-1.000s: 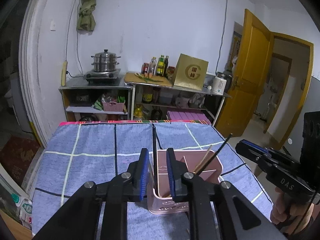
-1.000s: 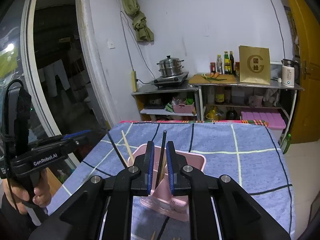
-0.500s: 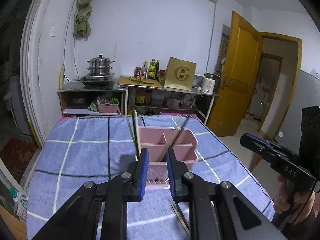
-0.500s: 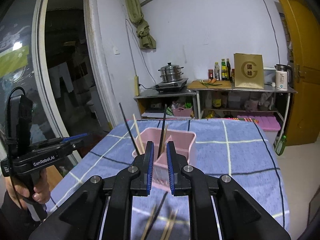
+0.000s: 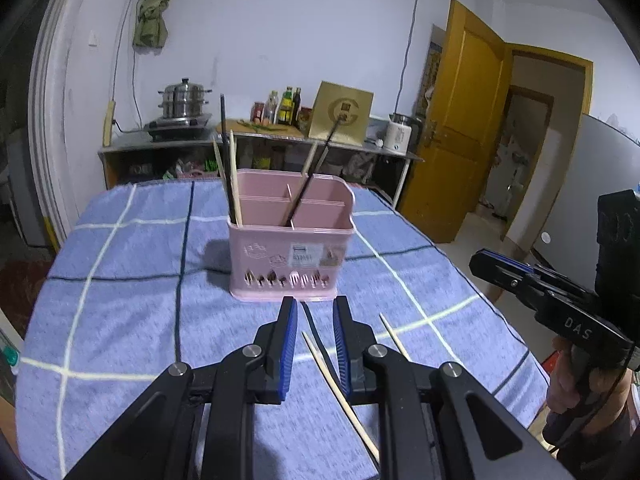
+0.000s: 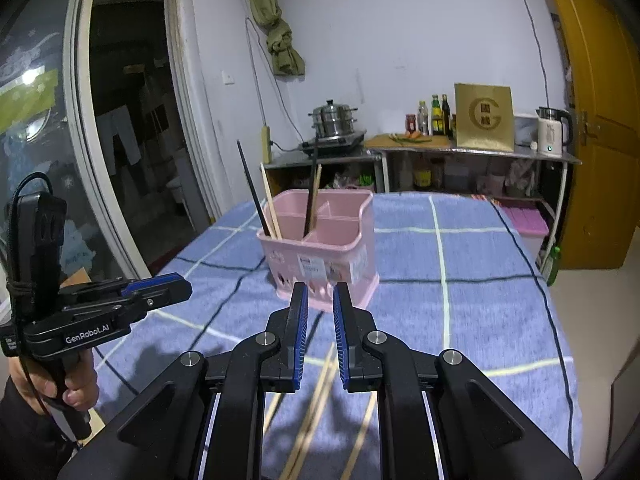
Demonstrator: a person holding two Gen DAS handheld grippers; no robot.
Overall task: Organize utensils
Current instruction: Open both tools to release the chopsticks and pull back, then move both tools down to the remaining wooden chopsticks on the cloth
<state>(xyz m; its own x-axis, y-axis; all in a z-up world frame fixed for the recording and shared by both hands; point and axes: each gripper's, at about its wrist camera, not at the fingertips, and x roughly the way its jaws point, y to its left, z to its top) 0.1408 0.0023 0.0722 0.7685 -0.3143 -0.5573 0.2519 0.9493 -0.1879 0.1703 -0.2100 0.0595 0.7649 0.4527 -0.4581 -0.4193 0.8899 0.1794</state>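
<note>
A pink utensil holder stands on the blue checked cloth. A black chopstick and wooden ones stand in its left front compartment, and another black one leans in the middle. My left gripper hovers just short of the holder, jaws a little apart with nothing between them. Under it lie a black chopstick and two wooden chopsticks. My right gripper is also open and empty, over several loose wooden chopsticks. Each gripper appears in the other's view: right, left.
The table's right edge drops off near the person's hand. Beyond the far edge stands a shelf with a steamer pot, bottles, a gold box and a kettle. A yellow door is at the right.
Both grippers drew back and down from the holder. The black chopsticks seen between their jaws a second ago now stand in the holder. Loose chopsticks on the cloth came into view.
</note>
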